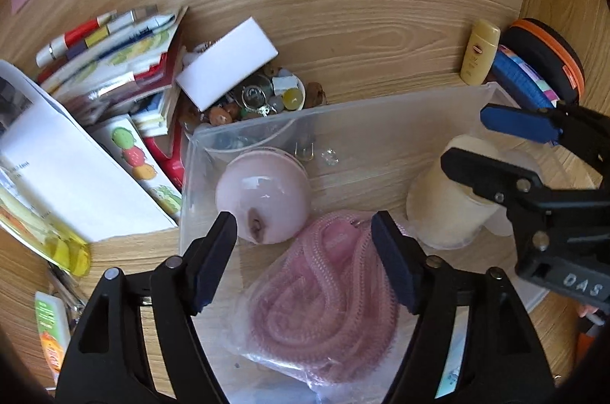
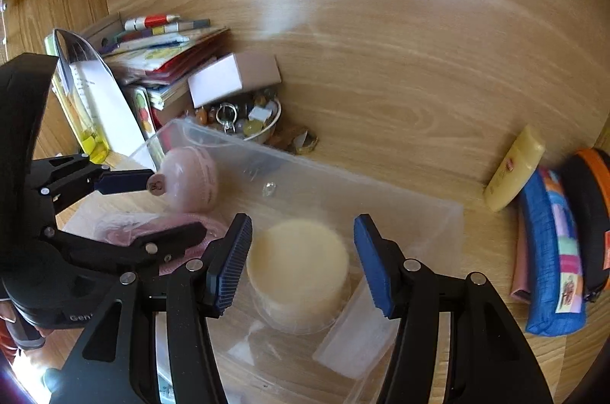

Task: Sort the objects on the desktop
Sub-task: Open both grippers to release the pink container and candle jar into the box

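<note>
Both claws, left claw (image 1: 303, 236) and right claw (image 2: 303, 251), gape over clear bin (image 1: 343, 121).

Left tongs (image 1: 303, 263): matte black plastic frame, angular arms with triangular cut-outs, round silver rivets at the joints. Fingers (image 1: 213, 261) end in dark navy ribbed pads.

Right tongs (image 2: 303, 261): same black frame and silver rivets; pads (image 2: 371, 266) brighter blue, finely ridged. Raised grey lettering "DAS" on its body, seen from the left wrist; partial lettering "Gen" on the left unit's housing.
</note>
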{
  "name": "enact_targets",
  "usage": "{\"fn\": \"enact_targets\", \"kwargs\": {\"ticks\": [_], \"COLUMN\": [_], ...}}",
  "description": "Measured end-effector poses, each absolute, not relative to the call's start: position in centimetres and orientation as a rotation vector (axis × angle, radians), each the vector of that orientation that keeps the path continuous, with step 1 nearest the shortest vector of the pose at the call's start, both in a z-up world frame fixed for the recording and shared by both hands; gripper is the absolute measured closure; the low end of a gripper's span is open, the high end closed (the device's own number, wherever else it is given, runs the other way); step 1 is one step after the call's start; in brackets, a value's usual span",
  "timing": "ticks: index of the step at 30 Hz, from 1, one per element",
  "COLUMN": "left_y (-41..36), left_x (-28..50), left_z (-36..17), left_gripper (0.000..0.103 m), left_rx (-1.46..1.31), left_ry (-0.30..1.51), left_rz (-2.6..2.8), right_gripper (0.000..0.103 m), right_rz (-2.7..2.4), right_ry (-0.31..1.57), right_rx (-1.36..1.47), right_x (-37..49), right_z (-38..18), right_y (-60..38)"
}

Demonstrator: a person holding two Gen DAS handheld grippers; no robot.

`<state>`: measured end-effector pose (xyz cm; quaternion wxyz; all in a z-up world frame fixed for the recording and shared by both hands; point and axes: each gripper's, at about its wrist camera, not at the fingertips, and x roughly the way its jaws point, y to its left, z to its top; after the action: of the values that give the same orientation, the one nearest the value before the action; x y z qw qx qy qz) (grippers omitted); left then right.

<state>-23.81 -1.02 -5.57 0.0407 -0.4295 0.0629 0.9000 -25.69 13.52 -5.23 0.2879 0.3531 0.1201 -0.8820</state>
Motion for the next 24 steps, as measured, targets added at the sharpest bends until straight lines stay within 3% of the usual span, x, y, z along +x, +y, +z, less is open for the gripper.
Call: {"fn": "enact_targets", "kwargs": {"ticks": [8, 12, 19, 24], "left_y": [-0.8, -0.9, -0.6, -0.3], "left_x": [-22.9, -22.0, -20.3, -18.5], "left_z": [-4.7, -3.7, -1.6, -0.3], "left_gripper": [0.024, 0.014, 0.009, 0.005], "left_rx": [-1.284, -1.236, -1.143, -1.1], "left_ry": [0.237, 0.269, 0.315, 0.309], "left_rz": [2.788, 2.818, 2.886, 2.924], "right_gripper": [0.05, 0.04, 0.021, 0.015], "right_rz": [-2.334, -2.338, -2.403, -2.425], "right_ry": [0.242, 0.253, 0.269, 0.272], "right_rx": [0.953, 0.912, 0.794, 0.734], "right_x": [-26.0, -25.3, -23.4, -21.2], "right_z": [-4.7, -3.7, -0.8, 1.1], "right_y": [14.4, 14.6, 15.5, 16.8]}}
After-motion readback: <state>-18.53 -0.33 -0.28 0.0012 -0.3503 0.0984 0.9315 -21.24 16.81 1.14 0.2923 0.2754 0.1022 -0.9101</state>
